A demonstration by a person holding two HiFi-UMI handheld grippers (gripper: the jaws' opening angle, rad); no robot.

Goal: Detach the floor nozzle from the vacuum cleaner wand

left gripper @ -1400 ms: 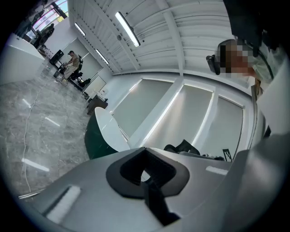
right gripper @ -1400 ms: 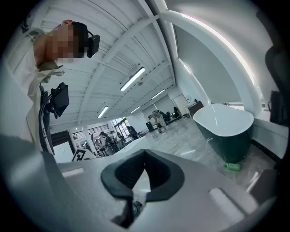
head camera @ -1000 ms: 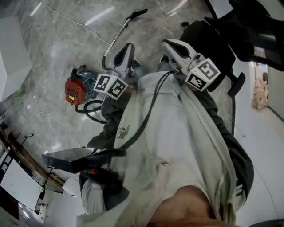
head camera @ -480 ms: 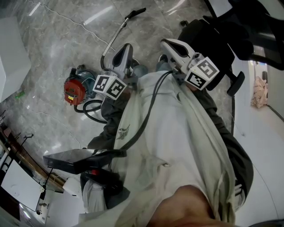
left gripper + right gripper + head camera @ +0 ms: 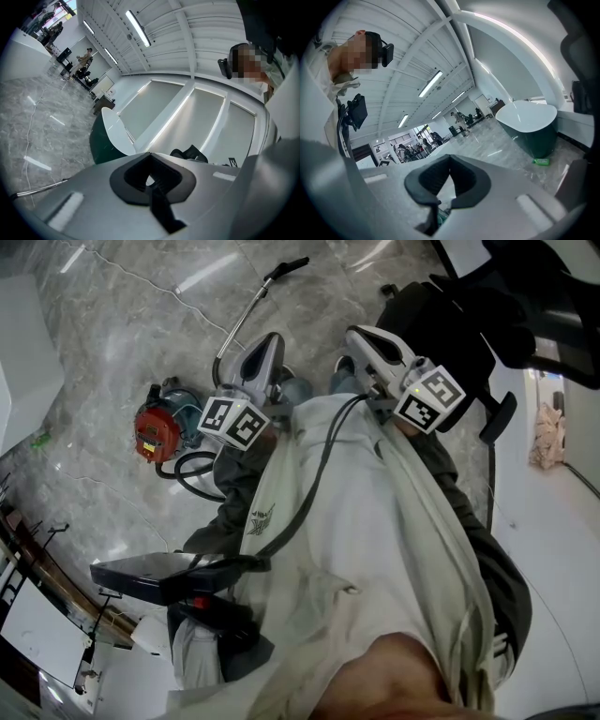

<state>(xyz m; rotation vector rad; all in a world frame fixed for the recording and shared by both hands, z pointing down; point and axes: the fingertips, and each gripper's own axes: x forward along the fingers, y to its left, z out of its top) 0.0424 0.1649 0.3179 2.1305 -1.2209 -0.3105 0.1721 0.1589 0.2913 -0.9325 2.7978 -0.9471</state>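
On the marble floor in the head view lies a red canister vacuum [image 5: 156, 433] with a looped black hose [image 5: 192, 470]. Its metal wand [image 5: 246, 317] runs away from me to a small black end piece [image 5: 292, 265]. My left gripper [image 5: 270, 337] hangs shut and empty above the wand's bent end, apart from it. A thin stretch of the wand [image 5: 40, 188] shows low at the left of the left gripper view, where the left gripper [image 5: 151, 183] holds nothing. The right gripper [image 5: 352, 332] is also shut and empty, level, over my feet. The right gripper [image 5: 443, 202] faces the open hall.
A black chair [image 5: 473, 310] stands close at the upper right. A black flat device [image 5: 150, 577] hangs at my waist, lower left. A small green object [image 5: 41, 439] lies on the floor at the left. A green-and-white tub [image 5: 530, 125] and distant people show across the hall.
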